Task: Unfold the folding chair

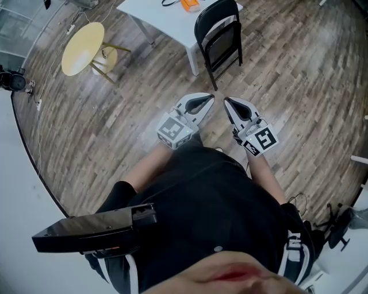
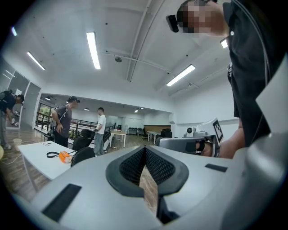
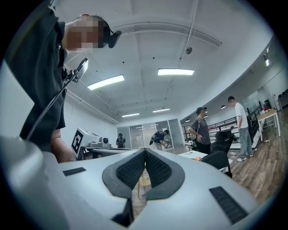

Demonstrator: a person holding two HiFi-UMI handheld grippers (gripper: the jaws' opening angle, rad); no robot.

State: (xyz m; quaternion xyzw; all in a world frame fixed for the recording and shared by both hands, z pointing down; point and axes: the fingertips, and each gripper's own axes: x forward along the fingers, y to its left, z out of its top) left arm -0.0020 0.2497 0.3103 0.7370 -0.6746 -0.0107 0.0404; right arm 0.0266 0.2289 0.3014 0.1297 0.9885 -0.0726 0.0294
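Note:
The black folding chair (image 1: 218,35) stands on the wood floor against the corner of the white table (image 1: 164,16), its seat looking flat against the back. My left gripper (image 1: 210,99) and right gripper (image 1: 226,101) are held side by side short of the chair, tips pointing toward it, apart from it. Both are shut with nothing between their pads. In the left gripper view the chair's rounded back (image 2: 83,155) shows past the shut gripper (image 2: 145,148). In the right gripper view the chair (image 3: 217,160) sits right of the shut gripper (image 3: 145,151).
A round yellow stool (image 1: 84,48) stands at the upper left. An orange object (image 2: 65,156) and a black strap lie on the table. Several people (image 2: 63,123) stand in the background. A black device (image 1: 95,231) juts out at my lower left.

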